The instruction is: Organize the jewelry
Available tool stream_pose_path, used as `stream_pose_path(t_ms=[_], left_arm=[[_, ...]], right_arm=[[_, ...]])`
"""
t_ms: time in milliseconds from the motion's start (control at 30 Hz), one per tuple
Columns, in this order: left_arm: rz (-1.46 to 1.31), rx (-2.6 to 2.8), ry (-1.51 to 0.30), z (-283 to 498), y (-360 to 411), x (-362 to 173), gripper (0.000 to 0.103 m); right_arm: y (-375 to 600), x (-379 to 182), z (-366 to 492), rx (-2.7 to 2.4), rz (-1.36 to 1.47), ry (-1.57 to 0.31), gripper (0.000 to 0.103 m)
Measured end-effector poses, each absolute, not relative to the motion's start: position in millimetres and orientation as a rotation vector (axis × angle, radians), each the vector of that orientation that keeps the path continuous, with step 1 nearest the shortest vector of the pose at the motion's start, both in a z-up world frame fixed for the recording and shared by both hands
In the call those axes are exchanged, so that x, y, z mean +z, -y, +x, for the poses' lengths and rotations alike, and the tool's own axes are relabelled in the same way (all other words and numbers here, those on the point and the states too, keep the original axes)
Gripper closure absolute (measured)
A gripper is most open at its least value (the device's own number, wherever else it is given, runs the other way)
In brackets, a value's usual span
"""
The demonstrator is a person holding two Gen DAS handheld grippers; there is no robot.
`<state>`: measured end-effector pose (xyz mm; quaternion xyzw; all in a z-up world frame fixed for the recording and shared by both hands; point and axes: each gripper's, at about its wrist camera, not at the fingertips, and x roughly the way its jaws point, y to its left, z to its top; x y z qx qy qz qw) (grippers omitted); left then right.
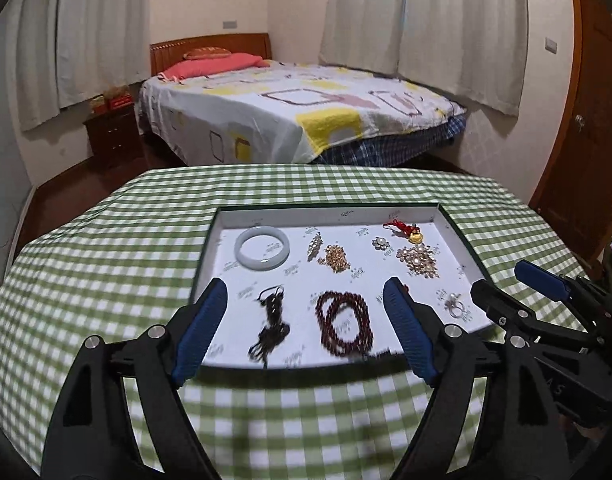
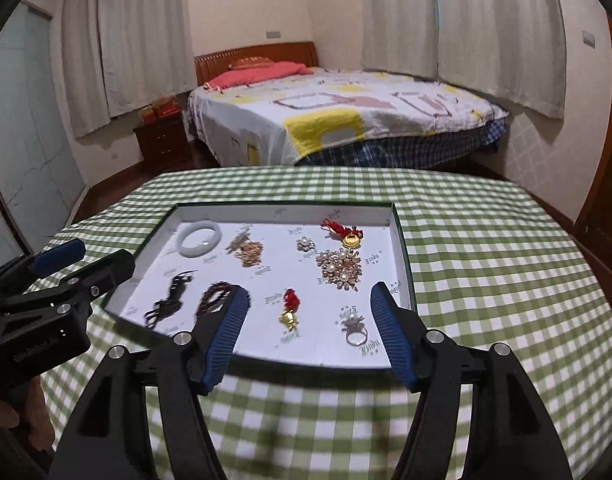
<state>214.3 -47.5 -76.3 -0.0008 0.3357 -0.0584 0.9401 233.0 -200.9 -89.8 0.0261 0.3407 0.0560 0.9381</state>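
Left wrist view: the left gripper is seen w/ jaws spread wide and nothing between the pads — the dark red bead bracelet and the black tassel strand merely lie in the gap, flat on the tray floor. The right gripper is likewise well open and empty in its own view; the red-and-gold charm and the silver ring are framed between its fingers but not touched. All jewelry is found inside the shallow white tray on the green check tablecloth, none outside it. Seen from the left wrist, the white bangle lies at approx. 10 o'clock in the tray, the gold chain pile near 12, the pearl brooch at approx. 2, the red-corded gold pendant at the far right corner. Judged step: btwn placements, or near the end, since pieces are laid well apart in rows. The next move, if any, calls for a low, narrow pinch on a thin item w/o dragging neighbours. The tassel strand's long axis runs approx. 12 to 6 o'clock, frayed end toward 6; the charm's axis is similar, red knot toward 12.
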Motion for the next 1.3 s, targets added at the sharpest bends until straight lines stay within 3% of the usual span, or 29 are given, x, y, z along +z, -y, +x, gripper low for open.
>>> stream_pose_path(t_ms=[200,500,1300], left_arm=[[-0.003,-0.079,-0.616,175.1,36.4,-51.0,0.018],[-0.008,-0.064,-0.563,141.9,29.1,-28.7,0.018],[-0.02,-0.039,-0.525,104.0,16.0,-15.9,0.014]], right_arm=[[194.1,-66.8,199.3,0.127,0.011,-0.634,0.038],[196.2,-42.9,166.7,0.136,0.007,-0.577,0.038],[189.8,-29.9,131.5,0.143,-0.009,-0.532,0.033]])
